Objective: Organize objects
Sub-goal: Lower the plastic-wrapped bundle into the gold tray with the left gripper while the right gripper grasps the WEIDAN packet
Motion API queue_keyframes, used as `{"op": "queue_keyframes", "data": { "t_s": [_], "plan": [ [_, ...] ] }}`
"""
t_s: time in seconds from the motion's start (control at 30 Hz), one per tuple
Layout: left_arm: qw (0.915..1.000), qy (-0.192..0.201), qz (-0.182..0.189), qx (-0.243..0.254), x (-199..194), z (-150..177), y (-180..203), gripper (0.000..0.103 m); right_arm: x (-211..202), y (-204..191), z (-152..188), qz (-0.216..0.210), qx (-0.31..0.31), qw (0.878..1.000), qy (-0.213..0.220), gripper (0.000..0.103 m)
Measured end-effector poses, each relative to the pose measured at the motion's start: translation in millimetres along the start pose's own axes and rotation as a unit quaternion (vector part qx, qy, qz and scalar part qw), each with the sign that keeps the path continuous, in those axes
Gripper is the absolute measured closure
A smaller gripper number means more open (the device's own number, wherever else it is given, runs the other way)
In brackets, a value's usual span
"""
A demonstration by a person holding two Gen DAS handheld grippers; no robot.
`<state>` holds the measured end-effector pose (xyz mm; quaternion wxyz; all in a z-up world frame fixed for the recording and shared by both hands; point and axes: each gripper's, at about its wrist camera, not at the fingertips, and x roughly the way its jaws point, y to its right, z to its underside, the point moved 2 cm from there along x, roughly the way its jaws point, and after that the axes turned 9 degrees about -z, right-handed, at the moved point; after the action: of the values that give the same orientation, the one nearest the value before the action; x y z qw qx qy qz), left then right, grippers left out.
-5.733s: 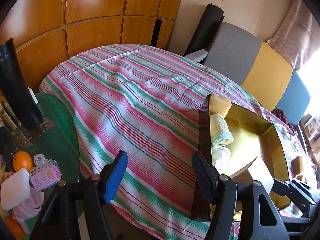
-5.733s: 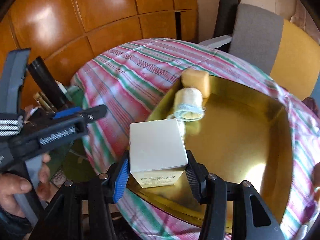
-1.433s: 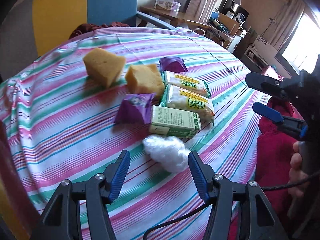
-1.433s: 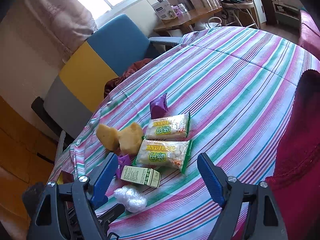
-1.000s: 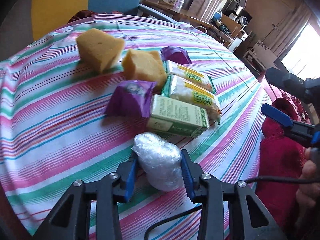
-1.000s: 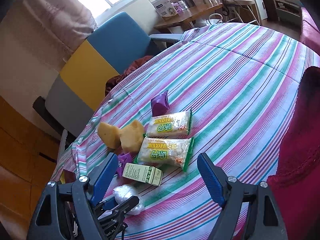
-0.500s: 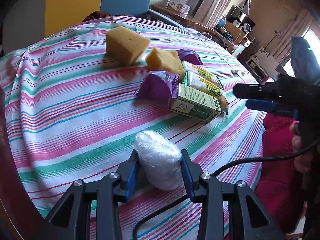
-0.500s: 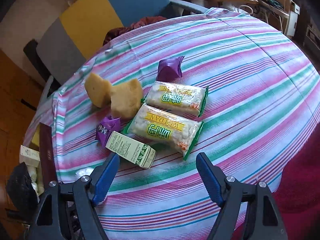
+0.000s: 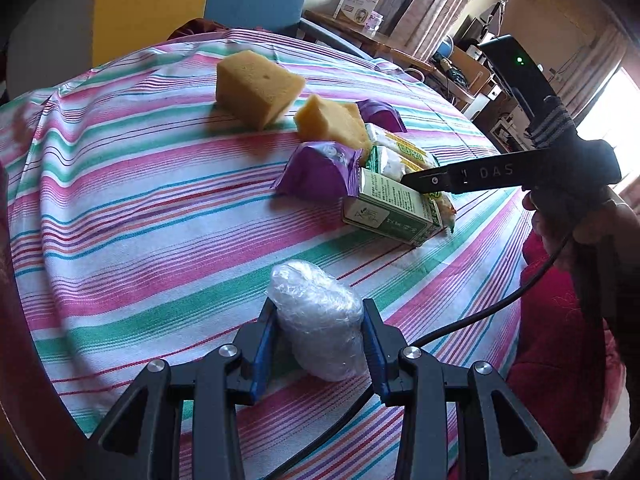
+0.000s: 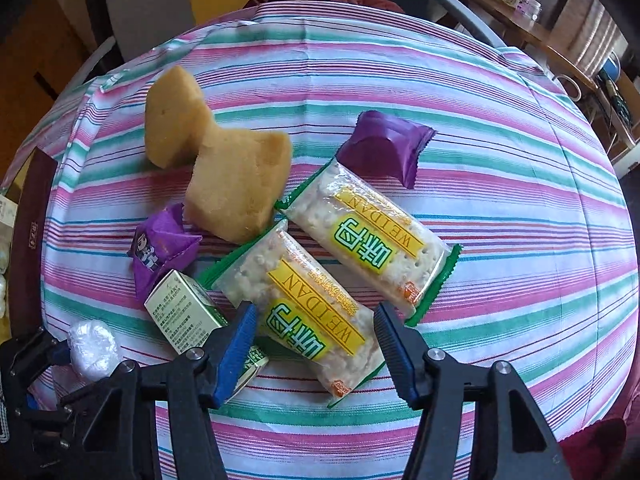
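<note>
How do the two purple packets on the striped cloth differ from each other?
The purple packet with a cartoon figure lies beside the green box, while the plain purple packet lies at the far end of the cracker packs. The first shows a printed figure on top; the second shows only plain purple foil. The first looks more crumpled, the second smoother. Both are small, sealed, and untouched by either claw.

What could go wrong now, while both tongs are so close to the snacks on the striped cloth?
1. The right tongs are closing over the nearer clear cracker packet with yellow label; its left finger touches the green-and-white carton and may push it.
2. The crackers may break if squeezed.
3. The soft white plastic-wrapped bundle in the left tongs may slip.
</note>
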<state>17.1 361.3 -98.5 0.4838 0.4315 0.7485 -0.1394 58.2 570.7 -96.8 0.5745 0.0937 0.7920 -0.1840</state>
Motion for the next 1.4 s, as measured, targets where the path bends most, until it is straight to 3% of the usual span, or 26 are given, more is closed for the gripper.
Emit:
{"op": "queue_keyframes", "data": {
  "t_s": [0.33,0.4,0.5,0.63,0.97,1.13,1.27,1.4],
  "plan": [
    [1.0,-0.001,-0.008,0.003,-1,0,1,0.062,12,2,6,-0.024,-0.01,0.999,-0.019,0.039],
    [0.9999,-0.001,-0.01,0.003,-1,0,1,0.062,17,-4,14,-0.018,-0.025,0.999,-0.038,0.039],
    [0.9999,-0.002,-0.012,0.002,-1,1,1,0.062,17,-6,20,-0.004,-0.031,0.999,-0.034,0.039],
    [0.9997,-0.002,-0.022,0.008,-4,1,3,0.063,14,-3,23,0.0,-0.022,0.999,-0.025,0.049],
    [0.9987,0.047,-0.013,0.012,-56,2,3,0.063,10,19,25,-0.014,0.006,1.0,-0.015,0.051],
    [0.9971,0.07,-0.025,-0.016,-97,10,-24,0.063,10,21,23,-0.01,0.003,1.0,-0.014,0.051],
    [0.9927,0.082,-0.063,-0.062,-131,28,-69,0.063,8,24,24,-0.004,-0.002,1.0,-0.013,0.051],
    [0.9808,0.086,-0.124,-0.123,-168,61,-133,0.063,8,30,22,-0.002,-0.004,1.0,-0.012,0.051]
  ]
}}
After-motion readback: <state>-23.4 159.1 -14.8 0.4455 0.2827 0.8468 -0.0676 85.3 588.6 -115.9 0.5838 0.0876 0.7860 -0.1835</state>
